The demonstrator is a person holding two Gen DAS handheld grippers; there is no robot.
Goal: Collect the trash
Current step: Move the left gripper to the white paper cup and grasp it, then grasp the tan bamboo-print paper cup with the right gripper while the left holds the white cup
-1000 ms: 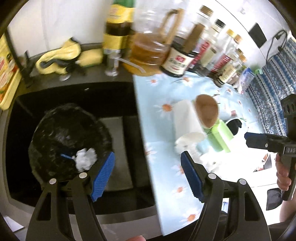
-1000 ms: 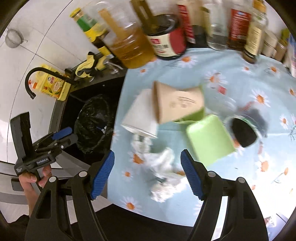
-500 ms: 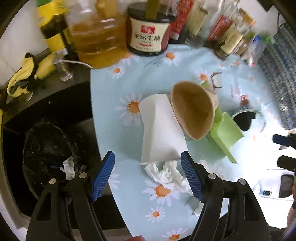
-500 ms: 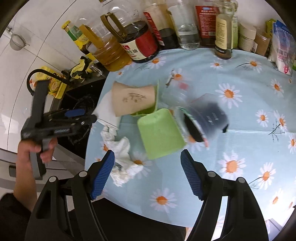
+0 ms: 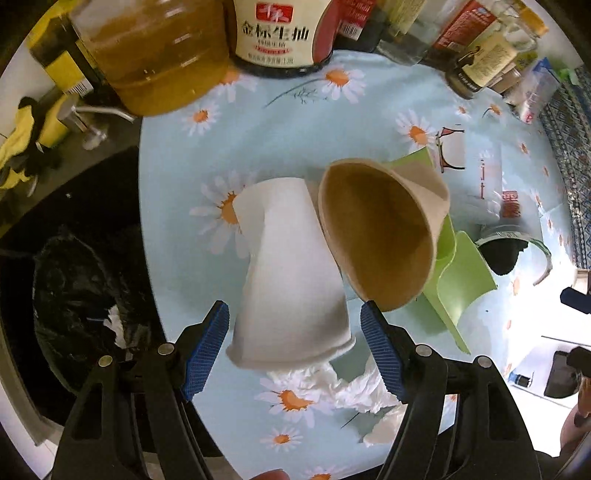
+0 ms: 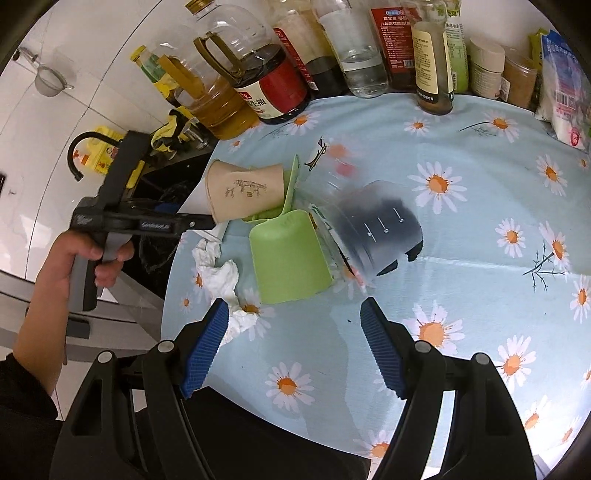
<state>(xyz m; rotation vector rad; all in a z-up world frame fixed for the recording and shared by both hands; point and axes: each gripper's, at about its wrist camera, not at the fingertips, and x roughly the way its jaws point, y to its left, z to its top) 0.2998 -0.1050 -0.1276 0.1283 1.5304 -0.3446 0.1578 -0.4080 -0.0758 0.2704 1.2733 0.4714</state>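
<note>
Hard to see: my blurry see-through plastic jug (image 6: 373, 236) with black stuff inside.
Cut off: bottle tops.
Writing: the dark sauce bottle (image 5: 280, 33) says 金标生抽.
My left gripper (image 5: 293, 345): wide open around the lying white paper cup (image 5: 291, 280), not squeezing.
My right gripper (image 6: 291, 345): open, holding nothing.
Trash: brown paper cup (image 5: 380, 229), crumpled white tissue (image 6: 225, 284) on the daisy tablecloth (image 6: 480, 229).

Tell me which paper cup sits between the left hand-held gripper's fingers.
The white cup, lying on its side with its rim toward the left hand-held gripper. The brown cup lies beside it, outside the open jaws.
</note>
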